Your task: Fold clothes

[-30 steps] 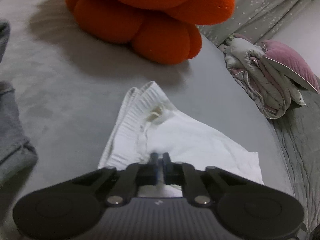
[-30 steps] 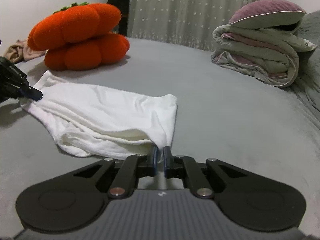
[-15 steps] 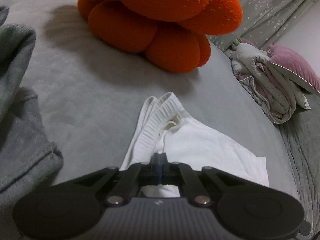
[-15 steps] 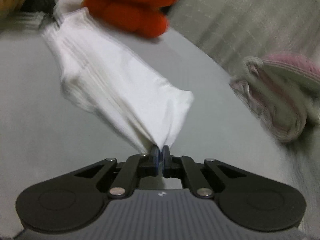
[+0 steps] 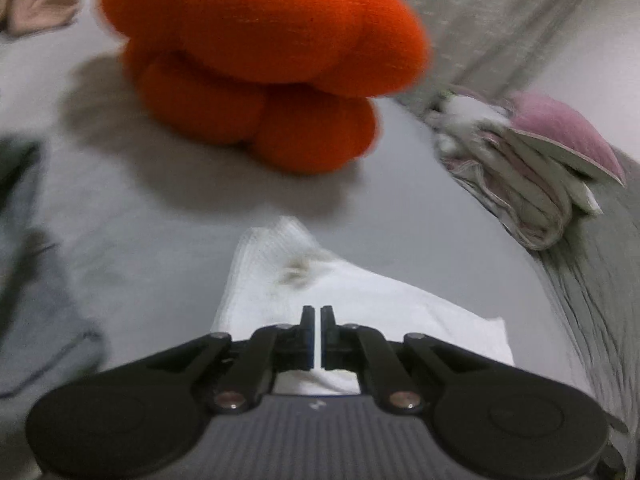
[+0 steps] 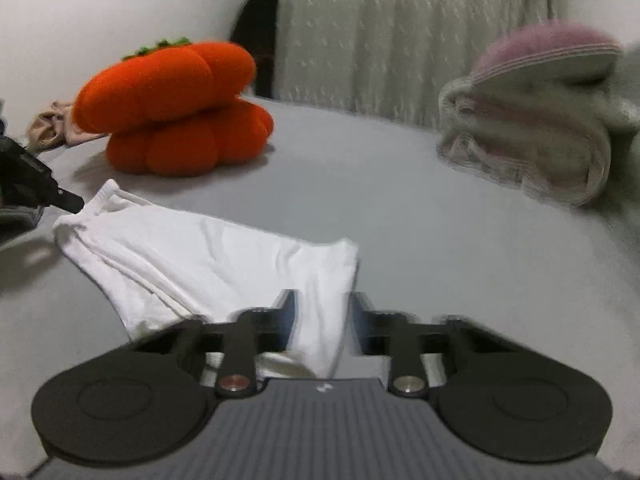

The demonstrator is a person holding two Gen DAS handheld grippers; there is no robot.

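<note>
White garment [image 6: 192, 256] lay spread on the grey bed [image 6: 400, 208], its ribbed waistband [image 5: 260, 256] toward the left and its hem end toward my right wrist camera. The bed filled most of both views, and a pale curtain [image 6: 400, 40] hung behind it. An orange pumpkin-shaped cushion [image 6: 176, 120] sat on the bed beyond the waistband, near it but apart from it. Well to the right, a folded quilt [image 6: 520, 152] was stacked with a pink pillow [image 6: 548, 52] on top. In the left wrist view a grey piece of clothing [image 5: 36, 280] lay crumpled at the left edge, blurred. A small beige cloth [image 6: 48, 128] sat behind the cushion at the far left.

My left hand-held gripper [image 5: 316, 316] was narrow, only a thin slit showing between its fingers. From the right wrist camera its tip met the waistband corner, which stood slightly lifted there, so I read it as pinching the garment. My right hand-held gripper [image 6: 322, 298] had its jaws standing apart and closing. The hem fold ran up between them, and neither pad was pressing on the cloth. That part of the view was blurred.
</note>
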